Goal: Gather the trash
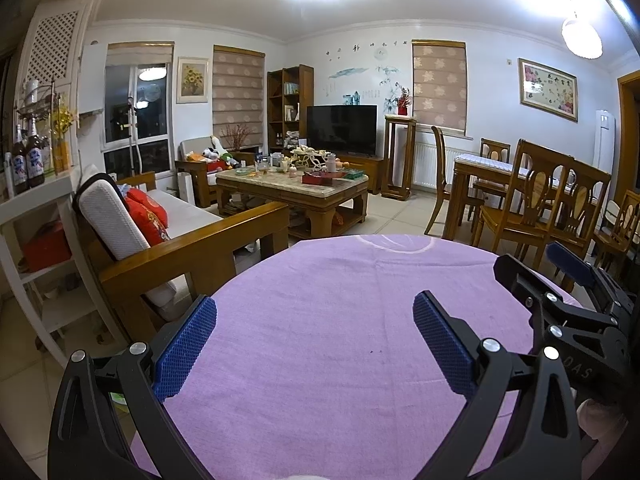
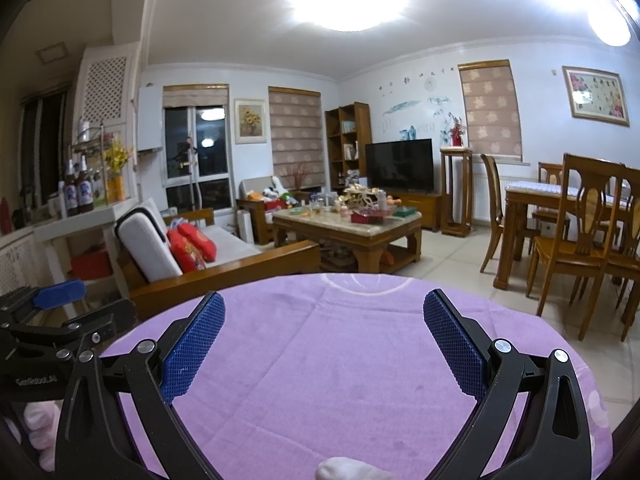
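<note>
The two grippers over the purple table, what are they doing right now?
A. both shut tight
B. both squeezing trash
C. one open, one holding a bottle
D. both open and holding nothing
D: the left gripper and the right gripper each have blue fingers spread wide apart, with only the purple tablecloth showing between them.

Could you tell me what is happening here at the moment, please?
A person holds two handheld grippers over a round table with a purple cloth. The left gripper and the right gripper are both open and hold nothing. No trash shows on the cloth; the only clutter in view is on the coffee table across the room.
</note>
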A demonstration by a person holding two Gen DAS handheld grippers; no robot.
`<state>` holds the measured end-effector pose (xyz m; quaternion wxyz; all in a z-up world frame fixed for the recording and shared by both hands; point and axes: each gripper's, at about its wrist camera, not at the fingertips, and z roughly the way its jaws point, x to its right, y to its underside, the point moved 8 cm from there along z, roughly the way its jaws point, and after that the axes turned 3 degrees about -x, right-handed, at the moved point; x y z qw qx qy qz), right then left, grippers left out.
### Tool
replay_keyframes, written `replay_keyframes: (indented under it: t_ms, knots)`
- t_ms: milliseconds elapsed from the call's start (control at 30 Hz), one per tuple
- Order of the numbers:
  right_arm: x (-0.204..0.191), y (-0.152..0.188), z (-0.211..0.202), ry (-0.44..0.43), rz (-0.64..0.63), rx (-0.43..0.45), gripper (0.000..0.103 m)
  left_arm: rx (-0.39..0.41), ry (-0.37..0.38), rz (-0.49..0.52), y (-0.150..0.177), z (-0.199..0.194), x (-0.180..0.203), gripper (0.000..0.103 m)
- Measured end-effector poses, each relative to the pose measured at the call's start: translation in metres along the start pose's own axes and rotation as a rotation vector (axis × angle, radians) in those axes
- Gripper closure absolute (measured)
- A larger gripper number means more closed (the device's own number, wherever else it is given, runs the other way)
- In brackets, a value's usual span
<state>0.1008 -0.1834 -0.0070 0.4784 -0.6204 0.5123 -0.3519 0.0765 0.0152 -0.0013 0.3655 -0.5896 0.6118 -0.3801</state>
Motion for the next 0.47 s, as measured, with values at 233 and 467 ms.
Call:
replay_keyframes:
  t_ms: [233, 467]
  knots:
    - [0.0033, -0.0016, -0.0029, -0.013, 0.025, 0.003, 0.005, 0.028, 0.002, -0.002, -0.0001, -0.0032, -0.0059, 0.005]
    - [0.0069, -0.0003, 0.0019, 0.001, 0.033, -0.031, 0.005, 0.007, 0.006, -0.005, -0.0052, 0.0017, -0.0051, 0.005]
